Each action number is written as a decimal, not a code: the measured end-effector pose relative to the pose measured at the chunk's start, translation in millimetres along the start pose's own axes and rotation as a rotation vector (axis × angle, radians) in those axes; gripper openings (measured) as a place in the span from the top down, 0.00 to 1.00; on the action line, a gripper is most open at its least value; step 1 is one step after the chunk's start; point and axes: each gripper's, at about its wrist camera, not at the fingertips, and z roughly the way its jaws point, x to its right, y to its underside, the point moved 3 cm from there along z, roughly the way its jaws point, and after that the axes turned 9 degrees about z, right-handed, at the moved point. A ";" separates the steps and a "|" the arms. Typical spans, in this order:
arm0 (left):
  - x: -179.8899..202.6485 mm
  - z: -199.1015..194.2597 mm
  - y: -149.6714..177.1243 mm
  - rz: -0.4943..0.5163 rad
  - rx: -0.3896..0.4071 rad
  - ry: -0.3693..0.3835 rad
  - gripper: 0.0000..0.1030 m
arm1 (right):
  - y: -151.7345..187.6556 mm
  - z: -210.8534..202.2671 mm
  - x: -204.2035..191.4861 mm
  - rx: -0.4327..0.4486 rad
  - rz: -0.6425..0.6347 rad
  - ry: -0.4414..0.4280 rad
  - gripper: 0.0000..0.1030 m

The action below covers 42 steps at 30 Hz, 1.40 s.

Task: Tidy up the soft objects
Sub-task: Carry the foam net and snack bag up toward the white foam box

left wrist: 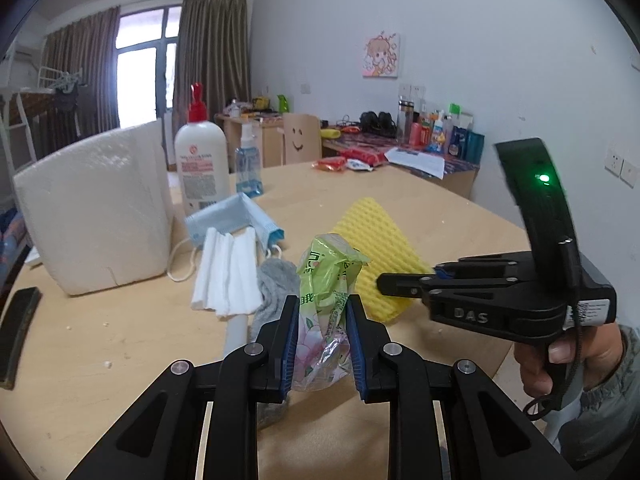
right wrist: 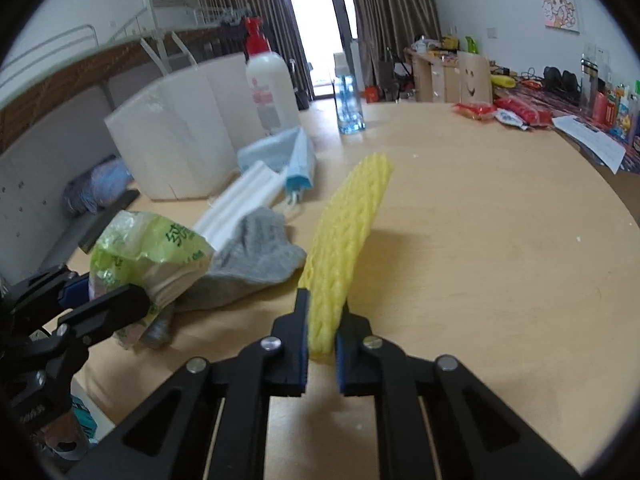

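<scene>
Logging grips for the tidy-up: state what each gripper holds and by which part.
Left gripper: shut on the green tissue pack, around its lower middle. Right gripper: shut on the yellow foam net, at its near end.

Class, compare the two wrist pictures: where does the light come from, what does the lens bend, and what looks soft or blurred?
Left wrist view: the window is blown out, fisheye bends the table edge and darkens the corners. Right wrist view: the bright doorway backlights the room, the yellow foam net throws a soft shadow rightward, and the green tissue pack looks slightly blurred.
</scene>
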 end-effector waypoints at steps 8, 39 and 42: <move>7.3 -33.5 -12.4 0.009 0.065 -0.049 0.76 | -2.3 -48.3 -10.9 0.128 -0.018 -0.017 0.87; 15.1 -132.8 -34.6 0.021 0.274 -0.211 0.76 | 3.5 -148.1 -47.0 0.429 -0.159 -0.087 0.87; 9.0 -139.4 -32.1 0.014 0.284 -0.231 0.76 | 5.2 -151.4 -50.9 0.440 -0.170 -0.102 0.87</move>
